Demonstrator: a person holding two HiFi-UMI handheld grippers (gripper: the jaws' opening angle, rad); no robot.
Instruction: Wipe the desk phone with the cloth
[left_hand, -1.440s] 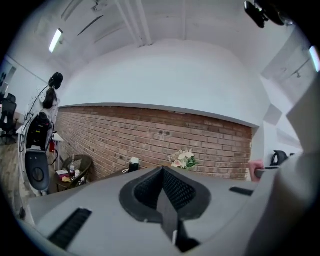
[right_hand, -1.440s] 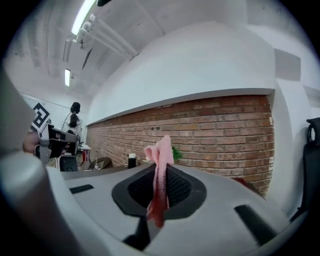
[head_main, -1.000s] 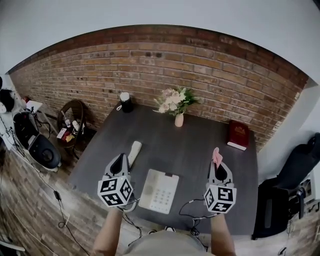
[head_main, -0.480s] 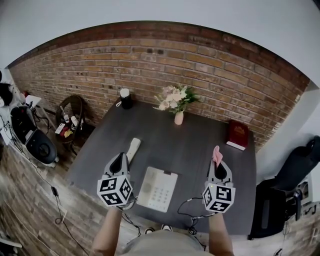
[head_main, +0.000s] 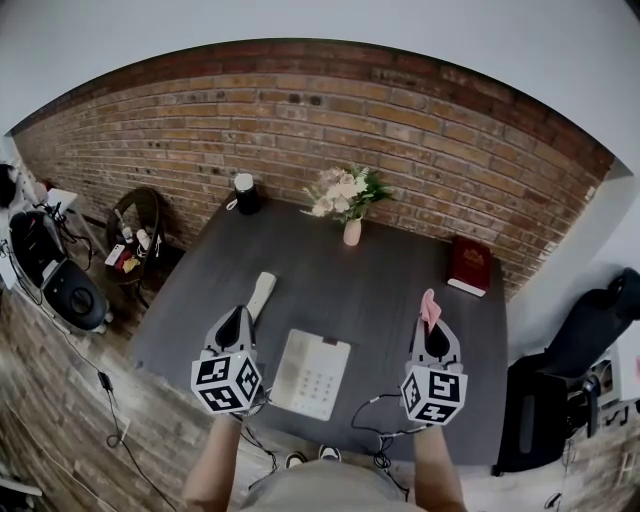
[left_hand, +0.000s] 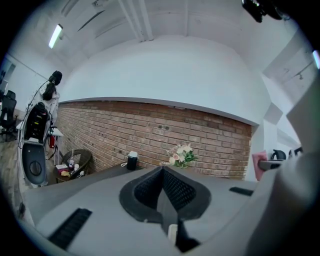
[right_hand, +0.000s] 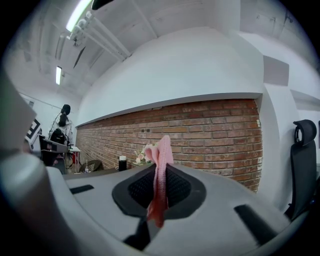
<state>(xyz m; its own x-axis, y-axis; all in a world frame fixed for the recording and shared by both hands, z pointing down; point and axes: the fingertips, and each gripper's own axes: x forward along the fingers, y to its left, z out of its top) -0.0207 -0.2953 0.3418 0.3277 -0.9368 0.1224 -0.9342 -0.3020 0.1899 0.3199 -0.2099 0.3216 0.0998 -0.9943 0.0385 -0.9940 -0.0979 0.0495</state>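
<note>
A white desk phone base (head_main: 312, 374) lies on the dark table (head_main: 370, 290) near its front edge, between my two grippers. Its white handset (head_main: 259, 297) rests apart on the table, to the upper left. My left gripper (head_main: 236, 318) hovers left of the base, shut with nothing between its jaws (left_hand: 162, 172). My right gripper (head_main: 432, 326) hovers right of the base, shut on a pink cloth (head_main: 431, 309) that sticks up from its tips (right_hand: 160, 165).
A vase of flowers (head_main: 348, 200) and a black cup (head_main: 244, 193) stand at the table's far edge by the brick wall. A red book (head_main: 467, 266) lies at the far right. A phone cord (head_main: 375, 415) trails off the front edge. A black chair (head_main: 570, 370) stands right.
Both grippers keep their poses over the table. The head view has drifted slightly, so the scene sits a little higher and further left in frame.
</note>
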